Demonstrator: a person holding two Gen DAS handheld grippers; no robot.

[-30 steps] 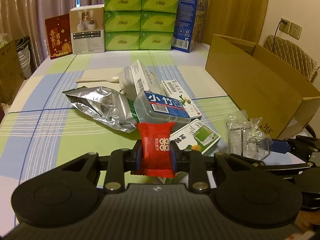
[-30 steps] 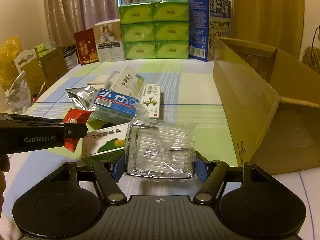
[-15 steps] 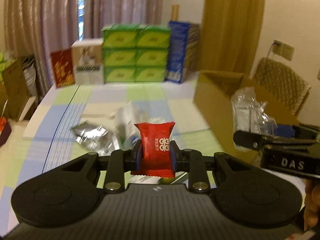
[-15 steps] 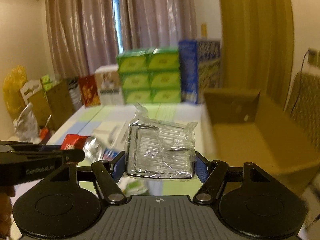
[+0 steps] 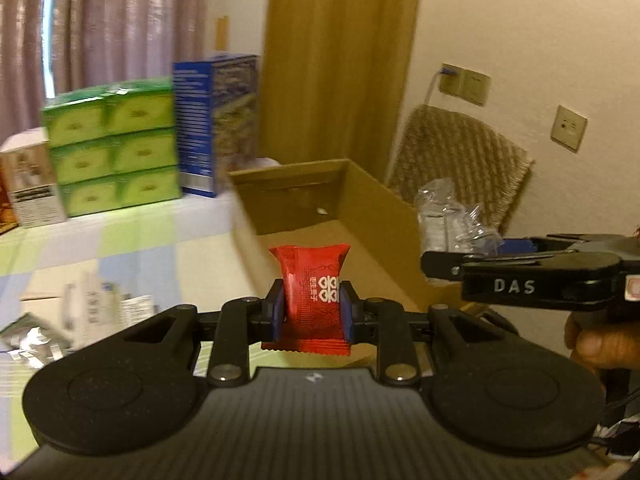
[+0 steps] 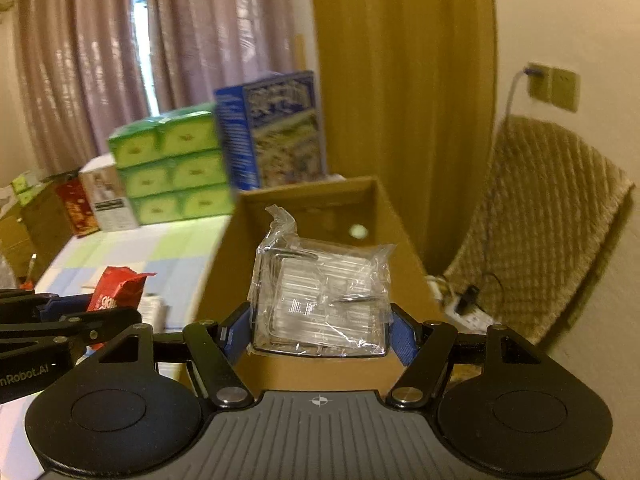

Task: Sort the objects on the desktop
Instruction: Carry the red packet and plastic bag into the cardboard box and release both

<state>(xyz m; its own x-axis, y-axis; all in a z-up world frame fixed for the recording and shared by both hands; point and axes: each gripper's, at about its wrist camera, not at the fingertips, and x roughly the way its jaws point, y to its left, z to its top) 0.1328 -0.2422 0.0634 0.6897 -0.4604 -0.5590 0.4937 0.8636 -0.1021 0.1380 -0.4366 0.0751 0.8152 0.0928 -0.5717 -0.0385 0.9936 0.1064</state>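
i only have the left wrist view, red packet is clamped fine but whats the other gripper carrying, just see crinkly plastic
Observer: The right gripper is shut on a clear plastic-wrapped pack with bent metal wire inside.
Operator: is it over the cardboard box
Observer: From the right wrist view the pack sits in line with the open cardboard box, whose inside looks bare apart from one small pale spot.
Operator: anything on the floor past the box
Observer: A white power strip with a black plug lies below the woven chair.
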